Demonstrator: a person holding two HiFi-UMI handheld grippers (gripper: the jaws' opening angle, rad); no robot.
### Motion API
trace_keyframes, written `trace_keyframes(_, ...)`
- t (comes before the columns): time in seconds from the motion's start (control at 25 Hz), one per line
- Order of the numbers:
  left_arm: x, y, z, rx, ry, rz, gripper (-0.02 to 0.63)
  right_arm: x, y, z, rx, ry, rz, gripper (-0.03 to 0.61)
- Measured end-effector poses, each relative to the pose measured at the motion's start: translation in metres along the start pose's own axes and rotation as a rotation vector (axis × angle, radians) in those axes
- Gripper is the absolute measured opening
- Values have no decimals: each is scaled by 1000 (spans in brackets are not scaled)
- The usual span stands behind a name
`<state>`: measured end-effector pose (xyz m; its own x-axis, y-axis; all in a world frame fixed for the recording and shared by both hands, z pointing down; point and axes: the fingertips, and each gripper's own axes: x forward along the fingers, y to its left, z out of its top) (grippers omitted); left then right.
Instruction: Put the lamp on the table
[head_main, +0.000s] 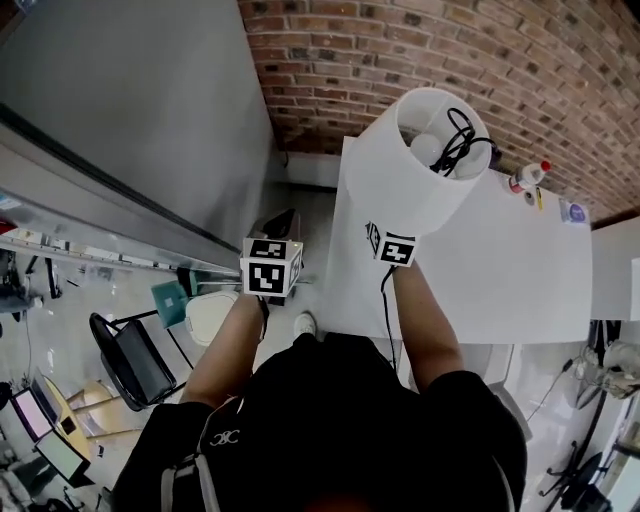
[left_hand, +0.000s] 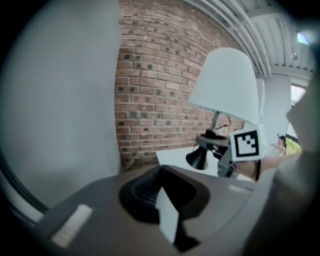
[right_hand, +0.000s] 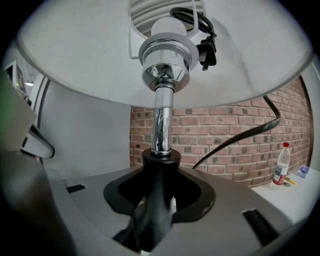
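The lamp has a white shade (head_main: 420, 170), a chrome stem (right_hand: 161, 120) and a black neck. Its black cord (head_main: 455, 140) is bundled inside the top of the shade. My right gripper (right_hand: 152, 220) is shut on the black neck below the stem and holds the lamp upright over the left part of the white table (head_main: 500, 270). The left gripper view shows the shade (left_hand: 225, 85) and the black base (left_hand: 197, 159) over the table's corner; whether the base touches it I cannot tell. My left gripper (head_main: 270, 265) hangs off the table's left edge, its jaws (left_hand: 170, 220) together and holding nothing.
A plastic bottle (head_main: 527, 177) and small items stand at the table's far right, by the brick wall (head_main: 450, 40). A grey panel (head_main: 130, 110) rises on the left. A black chair (head_main: 130, 360) and a round white stool (head_main: 210, 315) stand on the floor below.
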<state>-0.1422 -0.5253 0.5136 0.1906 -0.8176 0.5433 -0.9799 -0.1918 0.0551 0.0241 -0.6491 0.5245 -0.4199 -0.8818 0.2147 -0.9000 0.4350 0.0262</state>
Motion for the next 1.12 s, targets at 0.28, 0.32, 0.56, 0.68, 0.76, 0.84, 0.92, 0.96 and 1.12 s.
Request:
trace_keyframes(0.28,17,2,-13,-49,42,48,0,65,-12,-33,12,43,36,130)
trace_keyframes(0.32,19,3,-14,-50,48,56,-1,72,-14,-38,11,51,38,129)
trace_keyframes(0.56,25,19,-25,-56,84,105,-1,106,-15,-64,5,89,35,129)
trace_keyframes(0.68,28,24,-32,-67,104,120,-1,118,-14,-78,15,107,41,130)
trace_keyframes(0.76,31,23,-36,-68,118,122,-1,124,-16,-87,22,119,35,130)
trace_keyframes(0.84,36,21,-38,-64,130,115,-1,129,-18,-95,27,130,22,130)
trace_keyframes(0.92,39,18,-40,-59,137,107,-1,133,-17,-100,26,138,17,130)
trace_keyframes(0.96,40,17,-41,-57,139,103,-1,133,-15,-102,22,139,19,130)
trace_keyframes(1.12,41,18,-43,-51,152,104,0,134,-9,-104,-28,128,20,130)
